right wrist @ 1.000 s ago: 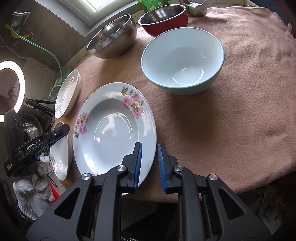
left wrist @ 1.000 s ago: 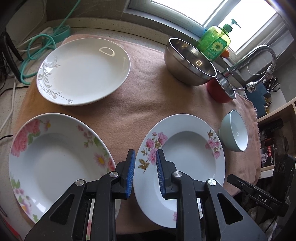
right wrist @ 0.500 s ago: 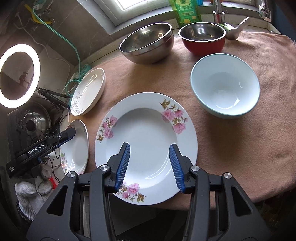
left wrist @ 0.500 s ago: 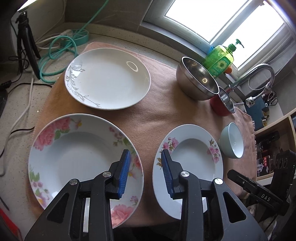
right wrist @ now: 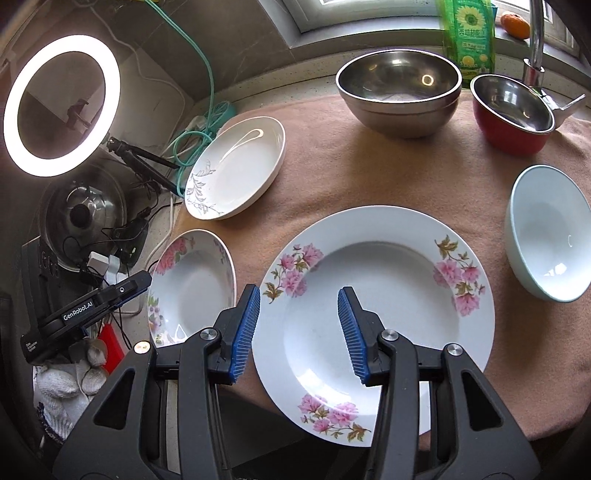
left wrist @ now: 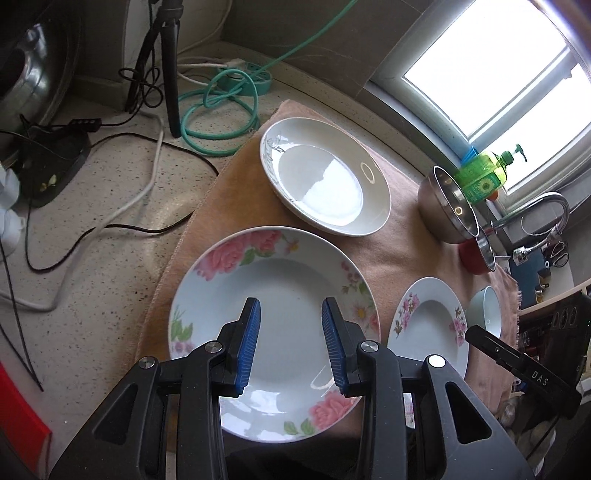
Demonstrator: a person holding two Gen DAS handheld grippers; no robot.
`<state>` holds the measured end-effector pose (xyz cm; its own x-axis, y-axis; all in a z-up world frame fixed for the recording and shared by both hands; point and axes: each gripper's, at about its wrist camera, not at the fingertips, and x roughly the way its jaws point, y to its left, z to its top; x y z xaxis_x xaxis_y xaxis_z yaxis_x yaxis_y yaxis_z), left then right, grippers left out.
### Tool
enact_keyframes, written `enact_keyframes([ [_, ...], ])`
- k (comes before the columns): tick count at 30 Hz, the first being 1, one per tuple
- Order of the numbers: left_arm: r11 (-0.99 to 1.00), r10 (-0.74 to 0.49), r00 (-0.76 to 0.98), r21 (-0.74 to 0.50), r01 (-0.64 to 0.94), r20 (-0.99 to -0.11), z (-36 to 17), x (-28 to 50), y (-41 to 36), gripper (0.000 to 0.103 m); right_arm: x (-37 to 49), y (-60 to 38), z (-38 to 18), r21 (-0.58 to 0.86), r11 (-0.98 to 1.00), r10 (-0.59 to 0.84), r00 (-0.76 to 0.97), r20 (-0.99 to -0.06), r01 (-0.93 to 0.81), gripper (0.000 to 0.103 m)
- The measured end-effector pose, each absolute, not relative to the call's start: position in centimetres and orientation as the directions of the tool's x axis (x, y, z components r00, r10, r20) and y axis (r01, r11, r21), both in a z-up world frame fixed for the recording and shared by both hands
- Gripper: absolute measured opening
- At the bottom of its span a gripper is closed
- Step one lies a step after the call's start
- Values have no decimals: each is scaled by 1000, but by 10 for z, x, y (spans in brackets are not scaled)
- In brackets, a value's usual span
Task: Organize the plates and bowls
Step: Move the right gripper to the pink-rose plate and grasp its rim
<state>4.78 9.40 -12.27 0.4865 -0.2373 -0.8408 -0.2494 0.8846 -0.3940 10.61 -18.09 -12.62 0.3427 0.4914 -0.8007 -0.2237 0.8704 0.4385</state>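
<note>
Pink cloth [right wrist: 317, 147] covers the worktop under the window. Left gripper [left wrist: 291, 341], fingers spread, hovers over the rose plate [left wrist: 273, 325] at the cloth's left edge; right gripper [right wrist: 301, 332], also spread, over the pink-blossom plate [right wrist: 376, 314] at its near edge. Glazed, rigid, breakable: likely slippery, so pinch the rim.

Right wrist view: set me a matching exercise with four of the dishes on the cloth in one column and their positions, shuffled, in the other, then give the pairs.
Things:
1. steel bowl
2. red bowl
3. pale blue bowl
4. leaf-pattern plate

Places:
A. right edge of the cloth, beside the pink-flower plate
B. far left of the cloth, near the teal cable
C. back middle, in front of the green soap bottle
D. back right, next to the faucet

Pairs: 1-C, 2-D, 3-A, 4-B
</note>
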Motion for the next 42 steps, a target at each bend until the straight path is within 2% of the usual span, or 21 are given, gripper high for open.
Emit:
enact_keyframes([
  [13, 847, -183, 483, -387, -365, -856, -140, 16, 134, 33, 128, -121, -139, 460, 821, 548, 239, -802, -337, 45],
  [17, 830, -179, 476, -392, -397, -861, -146, 8, 145, 32, 132, -103, -148, 443, 819, 535, 208, -819, -363, 35],
  [25, 812, -204, 460, -412, -414, -864, -157, 5, 149, 30, 140, -87, -164, 431, 818, 518, 163, -840, -381, 32],
  [29, 810, -219, 450, -419, -411, -865, -163, 7, 147, 22, 143, -83, -168, 424, 819, 509, 150, -848, -386, 28],
  [34, 805, -230, 444, -425, -414, -866, -167, 8, 146, 19, 147, -81, -174, 418, 825, 498, 139, -856, -381, 27],
  [42, 812, -229, 440, -419, -406, -868, -167, 10, 145, 12, 150, -74, -181, 424, 817, 499, 109, -860, -392, 19],
])
